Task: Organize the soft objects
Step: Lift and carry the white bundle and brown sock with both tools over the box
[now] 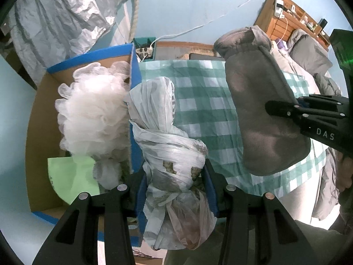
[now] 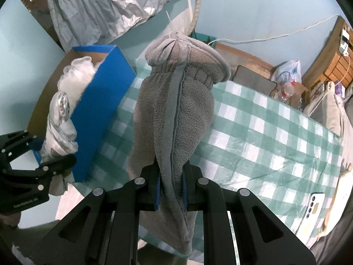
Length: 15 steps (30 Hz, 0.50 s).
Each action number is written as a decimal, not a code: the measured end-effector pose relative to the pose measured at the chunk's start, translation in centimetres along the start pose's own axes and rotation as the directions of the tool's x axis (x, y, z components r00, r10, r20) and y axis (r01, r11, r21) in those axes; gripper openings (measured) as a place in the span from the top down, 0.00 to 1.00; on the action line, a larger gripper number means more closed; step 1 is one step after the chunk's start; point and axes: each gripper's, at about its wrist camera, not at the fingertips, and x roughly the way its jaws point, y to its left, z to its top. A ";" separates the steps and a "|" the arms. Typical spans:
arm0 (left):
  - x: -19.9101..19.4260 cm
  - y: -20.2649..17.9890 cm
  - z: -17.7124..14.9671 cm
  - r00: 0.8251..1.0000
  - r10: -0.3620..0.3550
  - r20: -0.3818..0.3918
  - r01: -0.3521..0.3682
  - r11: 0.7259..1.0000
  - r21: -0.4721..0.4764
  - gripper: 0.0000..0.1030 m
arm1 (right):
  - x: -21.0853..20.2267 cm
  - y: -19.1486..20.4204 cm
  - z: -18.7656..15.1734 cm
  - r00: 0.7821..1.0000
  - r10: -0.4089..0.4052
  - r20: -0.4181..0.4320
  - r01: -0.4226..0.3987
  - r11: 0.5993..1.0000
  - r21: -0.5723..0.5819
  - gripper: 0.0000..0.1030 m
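Observation:
My left gripper (image 1: 174, 190) is shut on a knotted white plastic bag bundle (image 1: 167, 145), held upright over the near right wall of the blue cardboard box (image 1: 134, 70). A white mesh bath pouf (image 1: 92, 110) and a light green sheet (image 1: 72, 181) lie in the box. My right gripper (image 2: 171, 190) is shut on a grey fleece hot-water-bottle cover (image 2: 174, 110), held above the green checked tablecloth (image 2: 264, 137). The cover (image 1: 260, 110) and right gripper (image 1: 286, 108) also show in the left wrist view; the bag (image 2: 59, 130) and left gripper (image 2: 44, 154) in the right.
A phone (image 2: 315, 205) lies near the cloth's right edge. A dark pad (image 2: 253, 79), plastic bottles (image 2: 286, 88) and a white bag (image 2: 289, 68) sit at the far side. A silver cover (image 2: 99, 6) hangs behind the box. A wooden shelf (image 1: 286, 15) stands at the far right.

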 end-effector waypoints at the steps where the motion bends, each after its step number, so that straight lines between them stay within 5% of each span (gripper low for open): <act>1: -0.3 0.2 -0.1 1.000 0.000 0.003 0.000 1.000 -0.003 0.56 | -0.2 0.2 0.0 1.000 0.003 0.005 -0.003 1.000 0.002 0.87; 15: -3.7 4.3 -0.5 0.998 0.032 0.051 -0.028 0.997 -0.072 0.56 | -3.1 3.4 1.7 0.997 0.034 0.068 -0.032 0.999 -0.023 0.87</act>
